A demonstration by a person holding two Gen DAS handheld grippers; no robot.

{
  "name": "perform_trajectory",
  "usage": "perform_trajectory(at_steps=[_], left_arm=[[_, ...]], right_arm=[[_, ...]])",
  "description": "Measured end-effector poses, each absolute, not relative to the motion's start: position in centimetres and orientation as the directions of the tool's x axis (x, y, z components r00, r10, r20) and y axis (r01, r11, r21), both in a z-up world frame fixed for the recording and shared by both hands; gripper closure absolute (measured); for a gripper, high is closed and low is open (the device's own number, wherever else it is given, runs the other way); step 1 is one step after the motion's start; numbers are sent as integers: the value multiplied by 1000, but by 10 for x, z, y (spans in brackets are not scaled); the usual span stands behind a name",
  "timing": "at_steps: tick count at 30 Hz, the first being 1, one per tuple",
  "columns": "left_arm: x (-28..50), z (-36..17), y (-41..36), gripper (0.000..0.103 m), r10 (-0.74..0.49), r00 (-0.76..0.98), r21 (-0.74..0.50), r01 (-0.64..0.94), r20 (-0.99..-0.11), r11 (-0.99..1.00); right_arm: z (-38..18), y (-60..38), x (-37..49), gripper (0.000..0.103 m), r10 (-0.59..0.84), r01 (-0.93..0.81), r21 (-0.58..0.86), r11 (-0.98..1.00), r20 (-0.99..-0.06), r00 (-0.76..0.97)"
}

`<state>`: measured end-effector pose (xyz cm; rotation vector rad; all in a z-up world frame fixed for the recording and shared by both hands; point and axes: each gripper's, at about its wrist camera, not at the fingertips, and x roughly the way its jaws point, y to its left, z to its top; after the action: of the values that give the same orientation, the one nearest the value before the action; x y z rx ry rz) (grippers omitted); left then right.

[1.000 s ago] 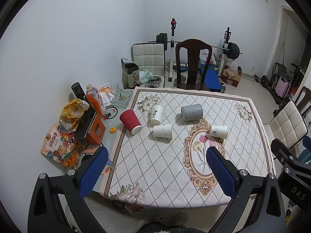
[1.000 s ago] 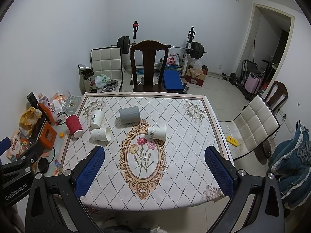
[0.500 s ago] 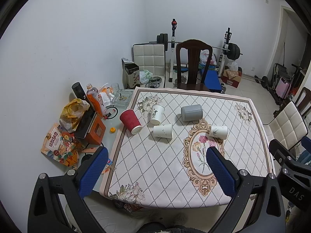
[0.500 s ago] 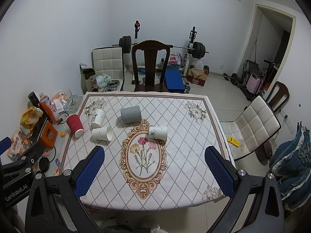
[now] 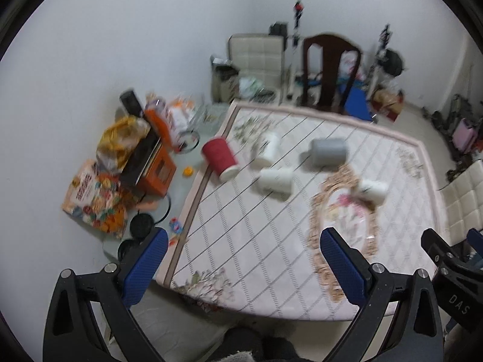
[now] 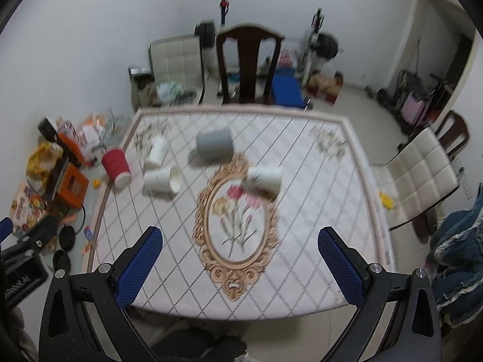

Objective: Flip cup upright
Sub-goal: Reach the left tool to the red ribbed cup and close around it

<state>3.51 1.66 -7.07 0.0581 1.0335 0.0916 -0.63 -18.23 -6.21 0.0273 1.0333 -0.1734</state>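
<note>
Several cups lie on their sides on the patterned tablecloth point(image 6: 317, 211): a red cup point(image 5: 219, 157) point(image 6: 116, 164) at the left edge, a white cup point(image 5: 268, 149) point(image 6: 157, 152), another white cup point(image 5: 276, 180) point(image 6: 163, 179), a grey cup point(image 5: 329, 152) point(image 6: 215, 144) and a white cup point(image 5: 372, 190) point(image 6: 264, 179) by the flower oval. My left gripper point(image 5: 241, 261) is open and empty, well short of the cups. My right gripper point(image 6: 240, 261) is open and empty above the near table edge. Both views are motion-blurred.
A dark wooden chair point(image 6: 249, 63) stands at the far side, a white padded chair point(image 6: 419, 175) at the right. Snack bags, an orange box point(image 5: 157, 169) and bottles clutter the floor at the left. Gym weights stand at the back wall.
Both grippers have moved forward and lower toward the table; the cups look larger and the views are now blurred. The cups have not moved. Both stay open.
</note>
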Motion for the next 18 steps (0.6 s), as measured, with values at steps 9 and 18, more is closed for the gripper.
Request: perform_trajectory(at_steps=[9,18], left_arm=[[131,-178,70,0,182,312,142,-148,-933,979],[244,-262,111,1,132,171,102,-175,-976,979]], right_arm=[[-204,-160,84,3,-112,149,-73,986,-956,271],[-293,-133,173,18,-147,165,-125,978,-981,129]])
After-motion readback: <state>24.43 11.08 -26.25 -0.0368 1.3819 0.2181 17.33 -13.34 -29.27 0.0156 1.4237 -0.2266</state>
